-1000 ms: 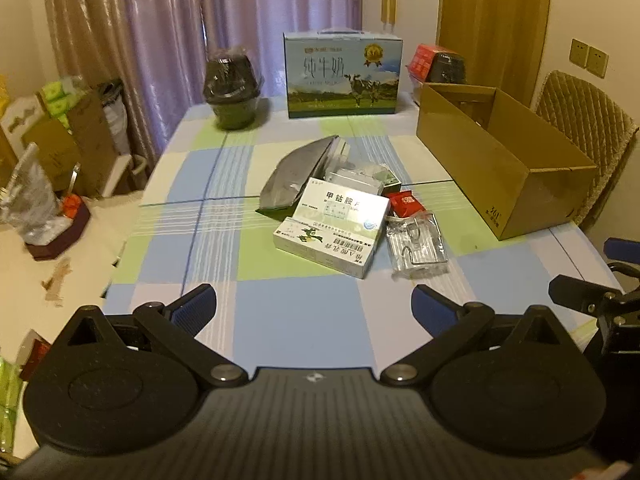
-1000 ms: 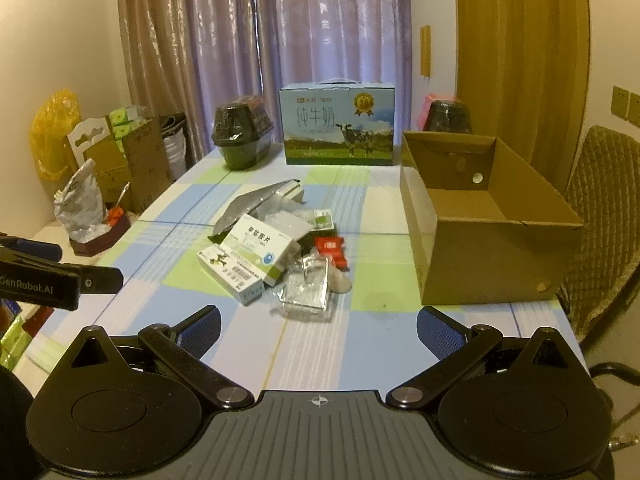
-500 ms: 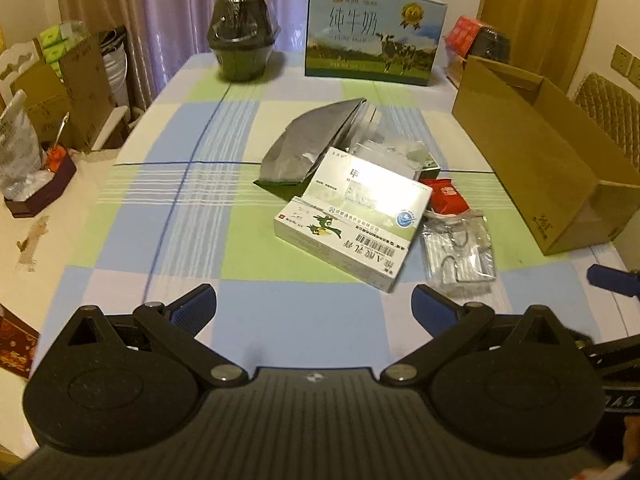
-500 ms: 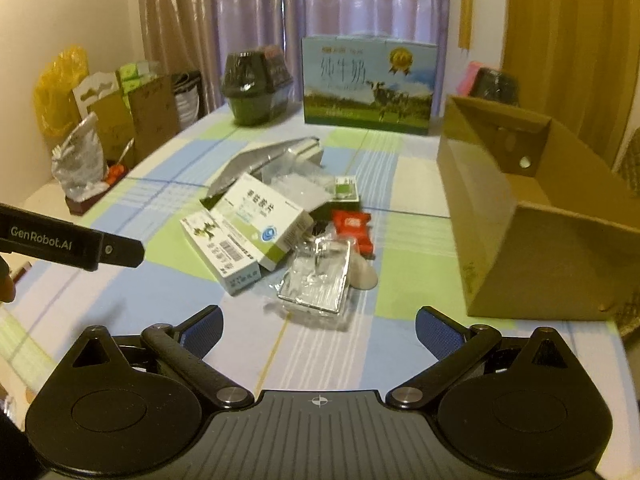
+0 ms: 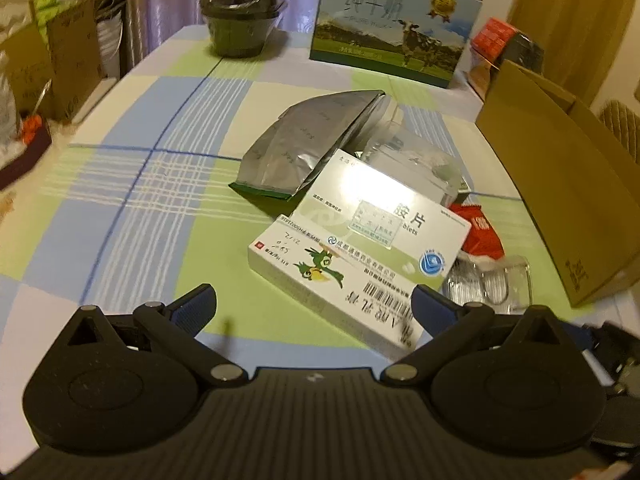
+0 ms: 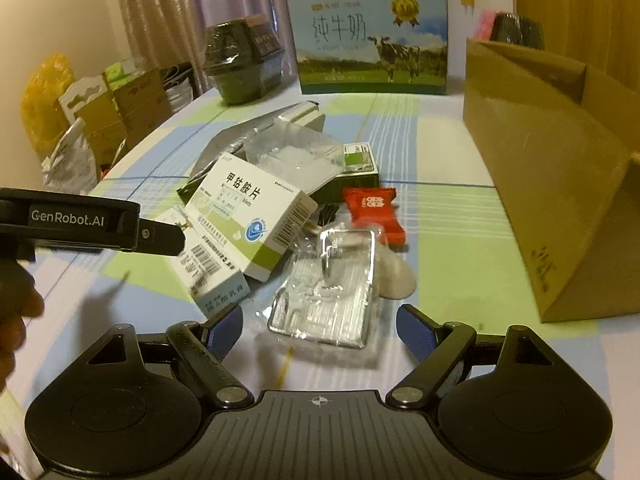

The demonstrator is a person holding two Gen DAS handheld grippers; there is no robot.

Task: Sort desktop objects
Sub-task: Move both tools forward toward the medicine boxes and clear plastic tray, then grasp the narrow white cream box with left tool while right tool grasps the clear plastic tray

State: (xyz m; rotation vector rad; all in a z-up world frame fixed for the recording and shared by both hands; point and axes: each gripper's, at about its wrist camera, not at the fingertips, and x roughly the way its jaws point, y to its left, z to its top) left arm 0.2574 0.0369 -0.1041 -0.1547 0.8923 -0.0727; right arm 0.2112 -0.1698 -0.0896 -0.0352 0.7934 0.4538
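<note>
A heap of small items lies mid-table. Two white-and-green medicine boxes are stacked: the upper box (image 5: 380,220) (image 6: 248,212) rests on a lower box (image 5: 332,284) (image 6: 208,276). Behind them lies a silver foil pouch (image 5: 304,148). A red sachet (image 6: 374,210) (image 5: 480,232) and a clear plastic blister pack (image 6: 332,292) (image 5: 490,284) lie to the right. My left gripper (image 5: 314,304) is open, its fingers on either side of the lower box's near end. My right gripper (image 6: 318,326) is open just in front of the blister pack.
An open cardboard box (image 6: 540,184) (image 5: 560,184) stands on the table's right side. A milk carton case (image 6: 372,40) and a wrapped dark pot (image 6: 240,64) stand at the far end. Boxes and bags (image 6: 100,120) crowd the floor to the left. A hand (image 6: 16,320) holds the left tool.
Both grippers have moved forward and down toward the heap; the objects now look much larger. The left gripper's fingers now flank the lower medicine box. Nothing has been picked up.
</note>
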